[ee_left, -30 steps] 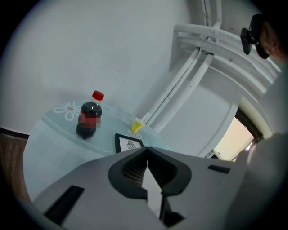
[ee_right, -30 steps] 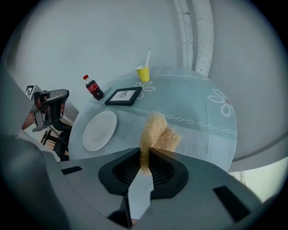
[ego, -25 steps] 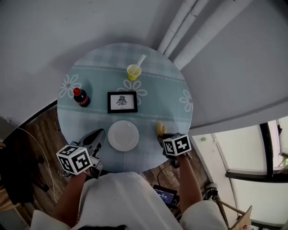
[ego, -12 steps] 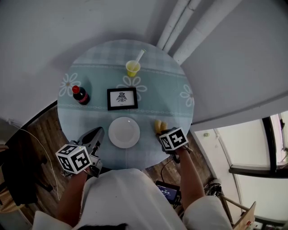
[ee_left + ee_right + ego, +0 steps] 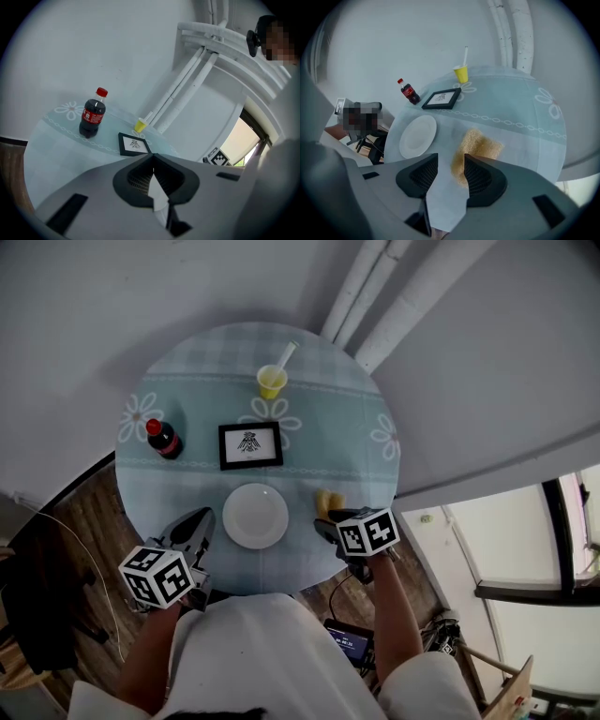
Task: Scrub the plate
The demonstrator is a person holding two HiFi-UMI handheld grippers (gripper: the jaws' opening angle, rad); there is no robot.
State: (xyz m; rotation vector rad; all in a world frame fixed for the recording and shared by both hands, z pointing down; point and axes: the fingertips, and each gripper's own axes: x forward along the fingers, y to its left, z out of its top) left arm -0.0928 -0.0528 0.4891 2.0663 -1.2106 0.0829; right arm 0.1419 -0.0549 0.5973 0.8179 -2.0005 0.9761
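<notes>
The white plate (image 5: pixel 255 516) lies at the lower middle on the tabletop (image 5: pixel 187 390). It looks stiff, slippery and breakable, so hold its rim. The right gripper (image 5: pixel 451 172) fingers are opening near the soft sponge (image 5: pixel 476 147), not pressing it. The left gripper (image 5: pixel 153 178) fingers are closed on nothing.

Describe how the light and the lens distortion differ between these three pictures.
Head view: soft, even light on the table, but the window at lower right is washed out. Left gripper view: round fisheye picture with black corners, and bright glare at the right edge. Right gripper view: the same dark ring, the table rim bends, yet the plate and sponge look fairly sharp.
</notes>
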